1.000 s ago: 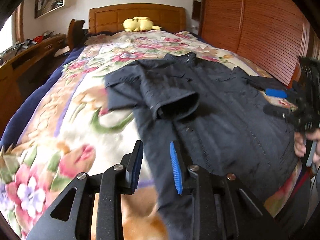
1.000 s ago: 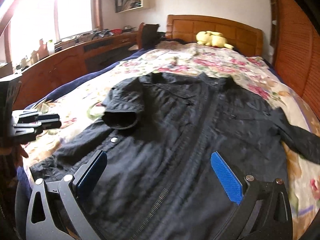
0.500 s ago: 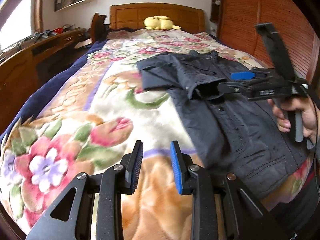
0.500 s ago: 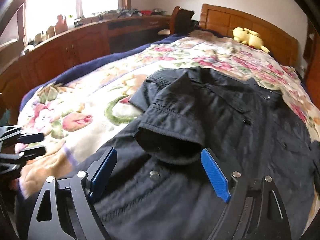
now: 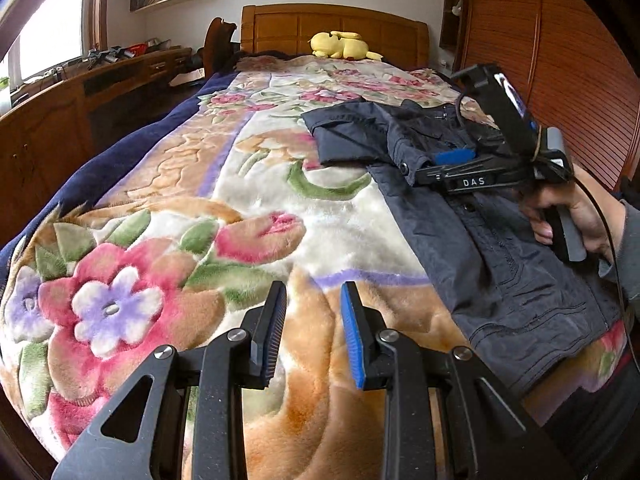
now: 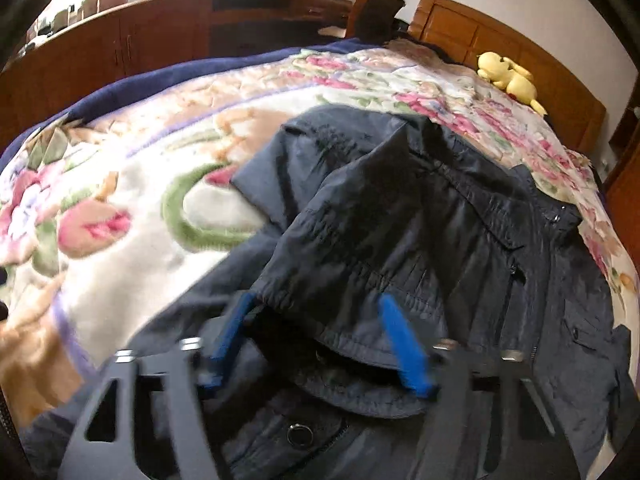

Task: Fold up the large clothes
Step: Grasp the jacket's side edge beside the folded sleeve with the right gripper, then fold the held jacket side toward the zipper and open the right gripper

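Nearest me, my left gripper (image 5: 313,334) hangs over the floral blanket (image 5: 256,184), fingers a little apart and holding nothing; I judge it parked clear so the sleeve can be worked. At about two o'clock from it, the dark jacket (image 5: 484,240) lies spread on the blanket. My right gripper (image 6: 320,340) has just been closing around the folded-in sleeve cuff (image 6: 352,304); the cuff sits between the blurred blue pads, but I cannot tell if they pinch it. Farthest, at twelve o'clock, a yellow plush toy (image 5: 342,45) rests by the headboard (image 5: 332,26). No containers in view.
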Demonstrator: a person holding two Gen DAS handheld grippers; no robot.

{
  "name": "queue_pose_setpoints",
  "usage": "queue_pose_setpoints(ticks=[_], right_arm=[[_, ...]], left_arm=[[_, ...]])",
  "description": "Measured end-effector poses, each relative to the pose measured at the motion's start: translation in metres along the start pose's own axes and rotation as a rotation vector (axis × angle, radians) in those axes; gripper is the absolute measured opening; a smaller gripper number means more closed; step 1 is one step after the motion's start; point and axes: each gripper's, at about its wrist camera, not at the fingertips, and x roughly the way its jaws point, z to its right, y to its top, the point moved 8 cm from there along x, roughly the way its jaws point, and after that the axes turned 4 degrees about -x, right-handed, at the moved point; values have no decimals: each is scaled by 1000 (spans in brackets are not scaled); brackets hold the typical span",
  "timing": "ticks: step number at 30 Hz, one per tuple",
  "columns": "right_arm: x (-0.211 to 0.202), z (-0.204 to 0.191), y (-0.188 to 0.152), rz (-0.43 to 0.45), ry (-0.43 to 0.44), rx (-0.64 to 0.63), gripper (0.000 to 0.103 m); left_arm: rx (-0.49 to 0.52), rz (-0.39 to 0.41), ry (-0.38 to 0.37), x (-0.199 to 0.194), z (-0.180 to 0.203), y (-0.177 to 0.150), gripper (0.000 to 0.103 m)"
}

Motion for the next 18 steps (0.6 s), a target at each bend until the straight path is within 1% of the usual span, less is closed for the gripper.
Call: queue_pose_setpoints(ticks=[1, 2, 6, 9, 13, 15, 18], right_arm=[[-1, 2, -2, 2, -11, -8, 12], [-4, 6, -3, 12, -23, -9, 11], [-32, 25, -8, 85, -6, 63, 9], [-61, 49, -17, 155, -3, 130, 8], [-106, 72, -44, 228, 15, 207, 8], [-122, 82, -59, 253, 26, 249, 8], [-143, 87, -89, 266, 40, 298, 8]], left_arm=[[5, 3, 1, -1, 2, 1, 29], [8, 5, 2, -1, 2, 1, 29], [14, 13, -11, -6, 13, 4, 29], [32, 23, -22, -8, 25, 9, 29], [56, 30, -41, -8, 46, 14, 29], [68, 32, -50, -8, 57, 17, 29], [83, 34, -74, -7, 76, 21, 29]])
